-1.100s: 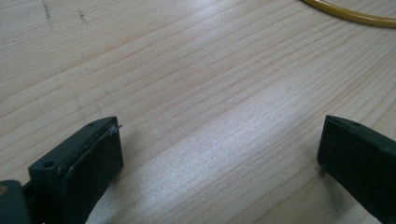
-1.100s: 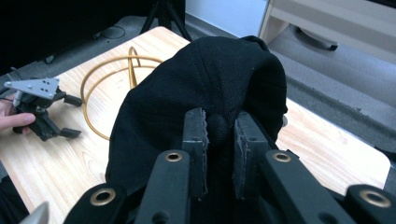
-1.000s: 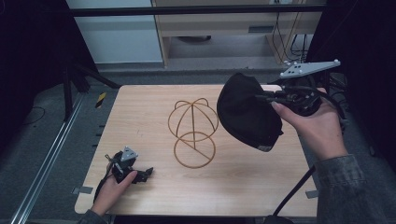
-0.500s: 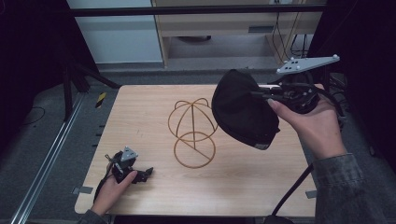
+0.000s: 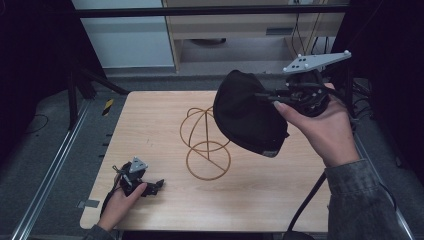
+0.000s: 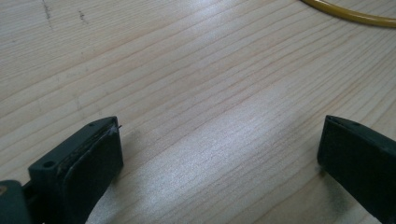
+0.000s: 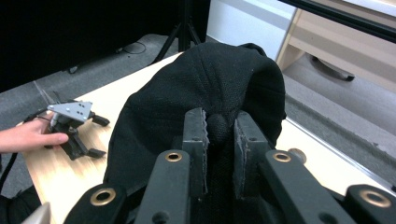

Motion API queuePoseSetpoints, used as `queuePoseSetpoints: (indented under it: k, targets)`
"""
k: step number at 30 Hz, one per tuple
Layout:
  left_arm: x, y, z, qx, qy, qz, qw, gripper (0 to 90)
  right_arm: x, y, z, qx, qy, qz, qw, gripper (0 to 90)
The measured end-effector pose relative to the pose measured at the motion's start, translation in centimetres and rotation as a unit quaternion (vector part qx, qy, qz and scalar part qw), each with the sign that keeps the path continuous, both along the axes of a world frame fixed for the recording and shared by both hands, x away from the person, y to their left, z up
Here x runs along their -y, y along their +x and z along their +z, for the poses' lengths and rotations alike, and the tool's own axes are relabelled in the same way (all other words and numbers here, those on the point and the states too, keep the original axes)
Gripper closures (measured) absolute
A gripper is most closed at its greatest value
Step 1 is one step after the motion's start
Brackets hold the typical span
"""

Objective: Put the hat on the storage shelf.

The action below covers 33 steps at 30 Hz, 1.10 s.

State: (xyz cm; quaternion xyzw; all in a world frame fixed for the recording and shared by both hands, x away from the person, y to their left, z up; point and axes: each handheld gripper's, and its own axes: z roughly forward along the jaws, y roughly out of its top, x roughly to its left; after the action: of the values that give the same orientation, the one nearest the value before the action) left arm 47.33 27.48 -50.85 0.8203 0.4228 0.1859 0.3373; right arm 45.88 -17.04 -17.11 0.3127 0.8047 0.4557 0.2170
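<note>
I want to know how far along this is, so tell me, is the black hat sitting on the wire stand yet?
No, the black hat hangs in the air beside the wire stand, pinched by the right gripper.

- Wire stand [image 5: 206, 142] sits mid-bench [image 5: 280, 200].
- Cap [image 5: 247, 114] hangs above and just right of the stand, pinched in the right gripper [image 5: 272, 95] at the bench's right side.
- Left gripper [image 5: 152, 185] rests on the bench's near-left corner, well apart from the stand.

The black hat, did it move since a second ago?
Yes. The black hat, pinched by the right gripper, has shifted left, now overlapping more of the wire stand.
</note>
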Motion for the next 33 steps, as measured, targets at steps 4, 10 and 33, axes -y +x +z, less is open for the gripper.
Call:
queuePoseSetpoints:
  k: [4, 10, 33]
  targets:
    - [0.0, 0.0, 0.0, 0.000, 0.000, 0.000, 1.0000, 0.0, -1.2, 0.4, 0.5, 0.003, 0.000, 0.010, 0.9999, 77.8]
    - [0.0, 0.0, 0.0, 0.000, -0.001, 0.001, 1.0000, 0.0, -3.0, 0.8, 1.1, 0.004, -0.007, 0.027, 0.9996, 77.8]
    - [0.0, 0.0, 0.0, 0.000, 0.000, 0.000, 1.0000, 0.0, -11.0, 5.4, -1.6, -0.036, -0.050, 0.068, 0.9958, 77.5]
